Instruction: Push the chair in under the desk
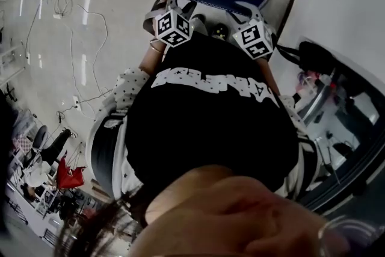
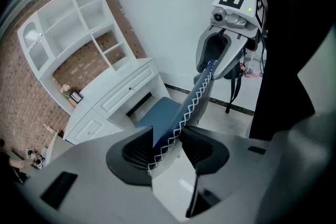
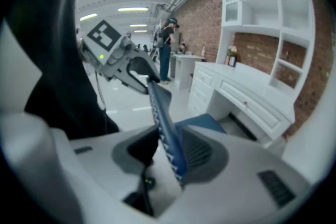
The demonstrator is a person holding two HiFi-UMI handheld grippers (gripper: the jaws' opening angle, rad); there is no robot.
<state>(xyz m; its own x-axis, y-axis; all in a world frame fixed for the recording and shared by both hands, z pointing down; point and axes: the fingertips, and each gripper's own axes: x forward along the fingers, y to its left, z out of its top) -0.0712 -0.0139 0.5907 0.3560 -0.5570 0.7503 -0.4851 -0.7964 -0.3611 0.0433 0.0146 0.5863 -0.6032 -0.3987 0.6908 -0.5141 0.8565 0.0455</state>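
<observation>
Blue fabric edged with white zigzag stitching is sitting between the jaws of the left gripper (image 2: 169,145), which is pinching the top edge of the chair back (image 2: 193,101) near one corner. The right gripper (image 3: 167,150) is pinching the same edge near the other corner, so the two holds are sharing the effort and are probably keeping the chair from twisting sideways while it is being driven forward. Both are reaching down and ahead over that edge, a hold that seems to be serving a shove rather than a lift. Beyond the back, the seat (image 2: 160,111) is standing on the pale floor (image 2: 226,123) just in front of the white worktop (image 2: 107,89). It is facing the dark knee opening (image 2: 139,104) but, by my judgement, is not yet sitting beneath it, so most of the push is still waiting. Farther off, white shelves (image 2: 79,13) are rising above the worktop against a brick wall (image 2: 21,94).
</observation>
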